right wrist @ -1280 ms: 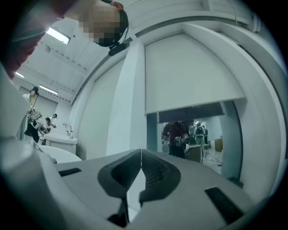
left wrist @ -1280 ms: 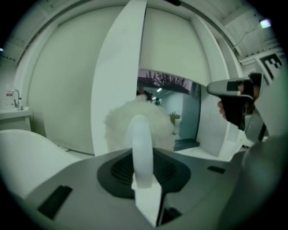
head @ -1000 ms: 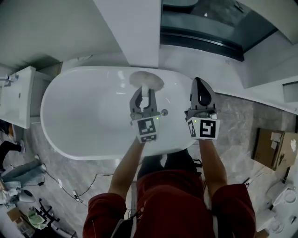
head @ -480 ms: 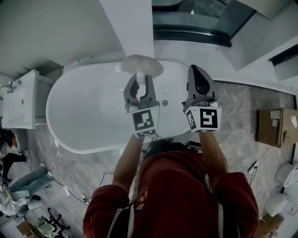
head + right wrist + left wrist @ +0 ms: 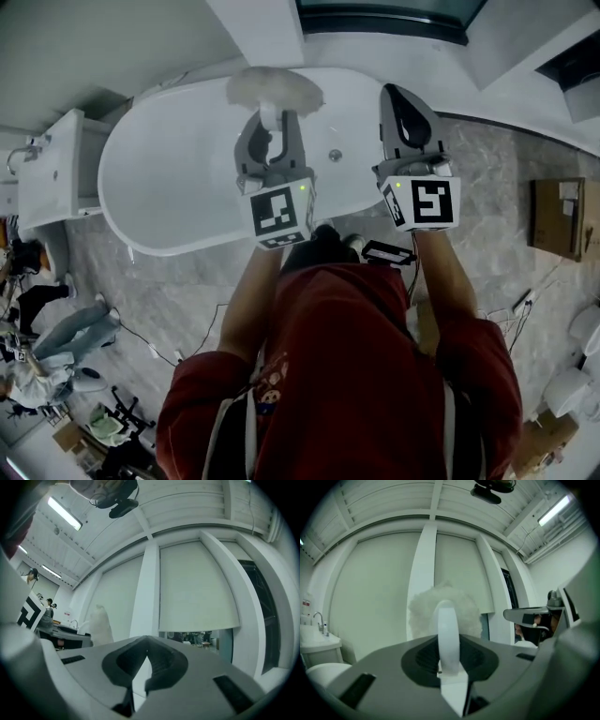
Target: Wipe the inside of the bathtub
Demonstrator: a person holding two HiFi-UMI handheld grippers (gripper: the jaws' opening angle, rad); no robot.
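The white oval bathtub (image 5: 169, 178) lies below me in the head view. My left gripper (image 5: 270, 127) is held above it, shut on the white handle (image 5: 446, 634) of a fluffy white duster. The duster's head (image 5: 274, 89) hangs over the tub's far rim and fills the middle of the left gripper view (image 5: 443, 606). My right gripper (image 5: 405, 101) is beside it over the tub's right end, shut with nothing between its fingers. In the right gripper view the closed gripper (image 5: 140, 667) points at a wall, with the duster (image 5: 101, 623) off to the left.
The tub drain (image 5: 335, 156) lies between the two grippers. A white basin cabinet (image 5: 52, 178) stands left of the tub, a white pillar (image 5: 262, 28) behind it. A cardboard box (image 5: 558, 220) and cables lie on the marble floor to the right.
Both grippers have come up and toward the head camera. The duster has lifted from inside the tub to over its far rim. The tub has slid upward in the view.
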